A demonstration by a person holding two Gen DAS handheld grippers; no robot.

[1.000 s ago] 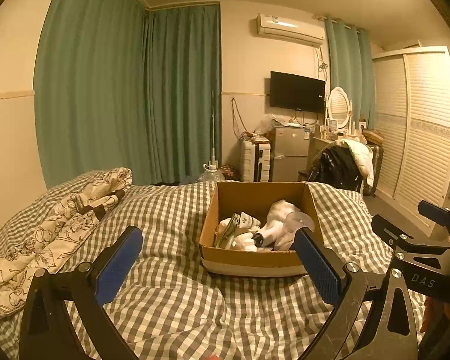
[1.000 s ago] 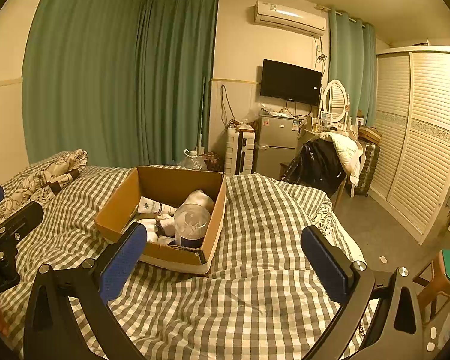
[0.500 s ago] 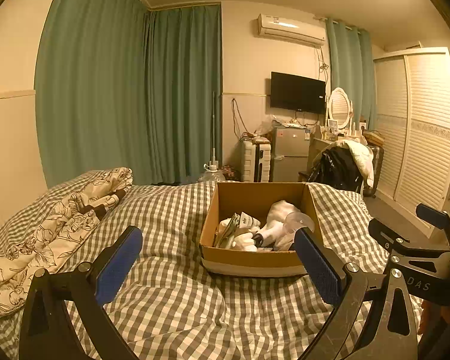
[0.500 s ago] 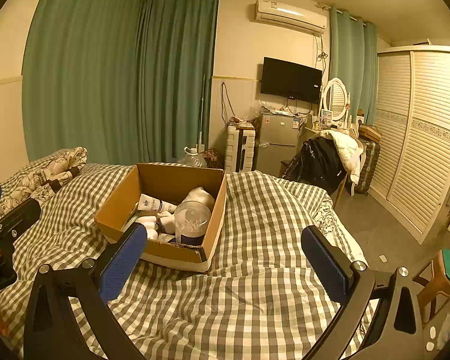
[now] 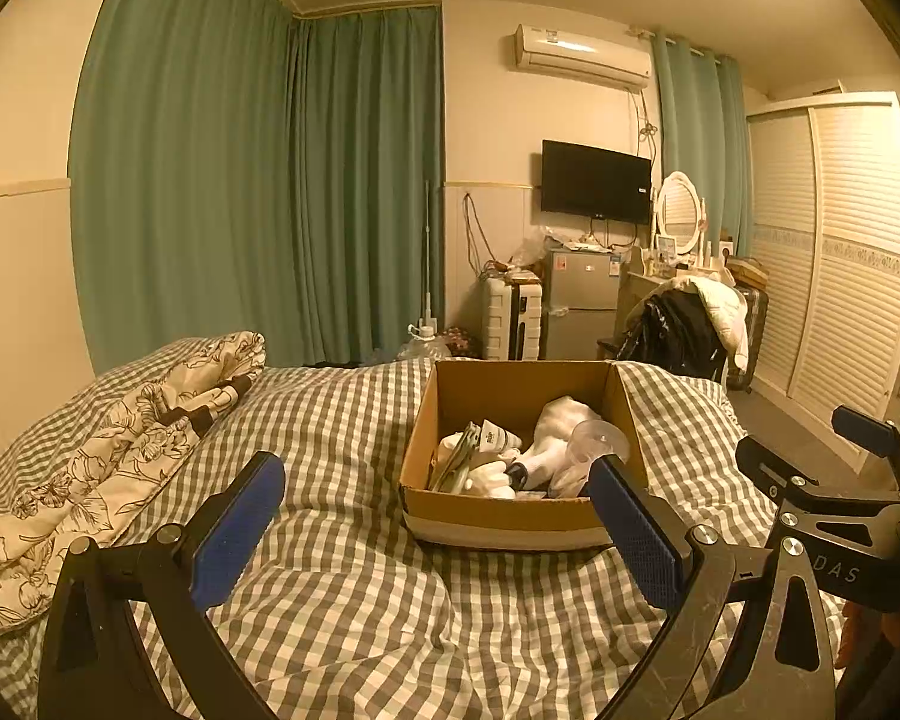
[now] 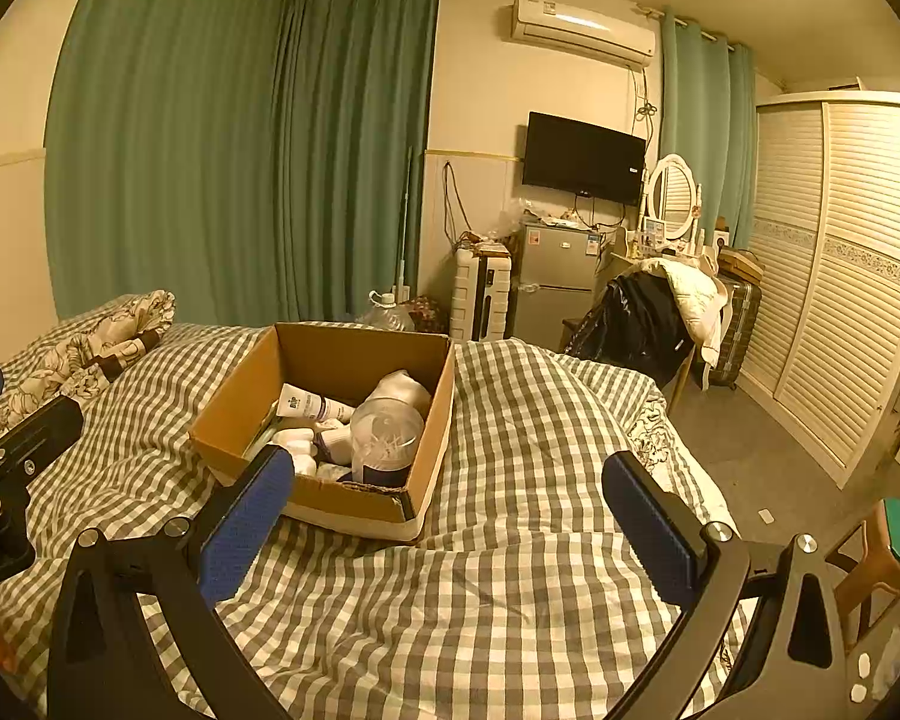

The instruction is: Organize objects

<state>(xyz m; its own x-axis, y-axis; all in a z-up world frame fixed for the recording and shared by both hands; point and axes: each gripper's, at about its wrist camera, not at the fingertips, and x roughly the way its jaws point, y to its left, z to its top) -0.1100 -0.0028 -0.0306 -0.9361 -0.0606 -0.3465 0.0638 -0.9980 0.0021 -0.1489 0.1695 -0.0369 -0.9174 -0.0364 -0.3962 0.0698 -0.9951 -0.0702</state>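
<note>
Both tongs hang wide apart over the checked bed (image 6: 510, 570), gripping nothing: left tongs (image 5: 438, 531), right tongs (image 6: 447, 519). Ahead of the left tongs, just off its right pad, and ahead-left of the right tongs, sits one cardboard box (image 6: 390, 507) with the toiletries lying inside. One white tube (image 6: 312, 405), one clear round tub (image 6: 387, 441), one white bottle with a dark neck (image 5: 537, 465); the small white pieces beside them are too jumbled to count. This fits a box just filled or one waiting to be sorted. Any reach in should come from above, clear of the thin walls.
</note>
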